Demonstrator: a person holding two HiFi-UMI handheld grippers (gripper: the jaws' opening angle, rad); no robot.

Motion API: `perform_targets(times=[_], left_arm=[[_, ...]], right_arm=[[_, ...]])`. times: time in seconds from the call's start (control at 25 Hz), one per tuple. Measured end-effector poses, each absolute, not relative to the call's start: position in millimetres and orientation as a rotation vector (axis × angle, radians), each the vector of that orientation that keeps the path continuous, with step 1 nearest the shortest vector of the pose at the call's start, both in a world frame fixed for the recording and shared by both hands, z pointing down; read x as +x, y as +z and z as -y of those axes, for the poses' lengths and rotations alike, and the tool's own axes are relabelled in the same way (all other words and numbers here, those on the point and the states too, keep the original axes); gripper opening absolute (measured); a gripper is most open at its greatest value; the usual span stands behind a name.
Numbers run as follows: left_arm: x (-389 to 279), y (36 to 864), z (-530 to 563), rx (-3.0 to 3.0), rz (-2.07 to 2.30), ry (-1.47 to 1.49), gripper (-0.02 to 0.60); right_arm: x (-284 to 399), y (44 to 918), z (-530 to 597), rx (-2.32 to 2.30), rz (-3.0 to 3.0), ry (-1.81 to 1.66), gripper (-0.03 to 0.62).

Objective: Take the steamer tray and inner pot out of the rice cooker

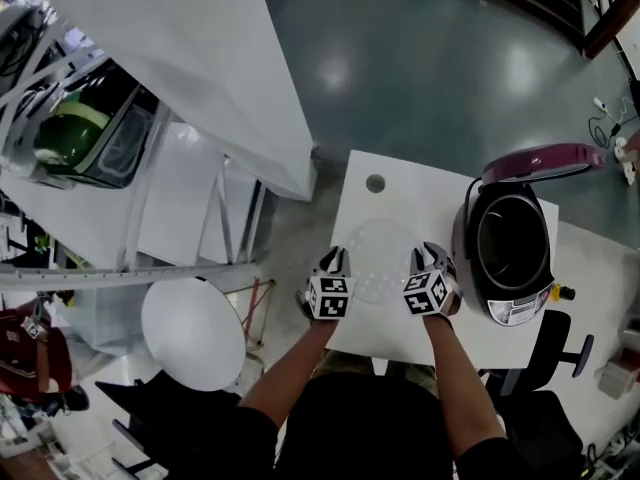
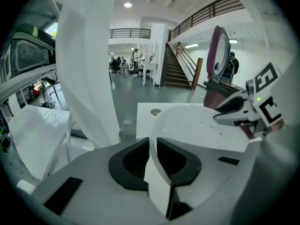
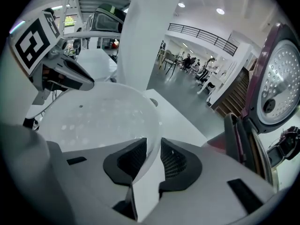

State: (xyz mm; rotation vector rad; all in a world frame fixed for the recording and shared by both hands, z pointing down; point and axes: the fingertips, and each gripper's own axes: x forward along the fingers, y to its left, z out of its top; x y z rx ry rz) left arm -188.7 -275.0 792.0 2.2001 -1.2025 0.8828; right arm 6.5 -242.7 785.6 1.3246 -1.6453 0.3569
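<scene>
A white translucent steamer tray (image 1: 380, 256) with small holes hangs just over the white table (image 1: 400, 183), held by its rim from both sides. My left gripper (image 1: 338, 261) is shut on the tray's left rim (image 2: 197, 125), and the thin edge runs between its dark pads (image 2: 136, 161). On the opposite rim (image 3: 103, 114) my right gripper (image 1: 426, 259) is shut the same way. To the right stands the rice cooker (image 1: 520, 303) with its maroon lid (image 1: 545, 160) raised, and the dark inner pot (image 1: 513, 243) sits inside it.
A cable hole (image 1: 375, 183) lies at the table's far edge. A round white stool top (image 1: 193, 333) stands to the left, below the table. A black office chair (image 1: 555, 343) is at the near right. A wide white beam (image 1: 200, 58) crosses the upper left.
</scene>
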Motion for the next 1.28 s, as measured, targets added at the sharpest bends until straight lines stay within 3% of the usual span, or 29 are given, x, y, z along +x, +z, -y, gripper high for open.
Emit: perform_targets(times=[0.64,0.84,1.0,1.28], left_arm=[[-186.4,855.3,281.6,2.291,1.113,1.031,0.058],[-199.9,850.9,289.3,2.245,1.161,1.02,0.181],[-205.1,839.7,279.1,2.226,1.153,1.084,0.186],[-191.0,789.8,256.9,2.294,1.122,1.027,0.186]], right_arm=[[2.4,860.1,232.3,1.274,1.615,0.4,0.106],[-1.9,853.3,228.1,1.248,1.628,0.41,0.11],[-0.8,831.9,218.3,1.331,1.674,0.486,0.143],[-0.7,782.6,195.9,1.454,1.735,0.574,0.144]])
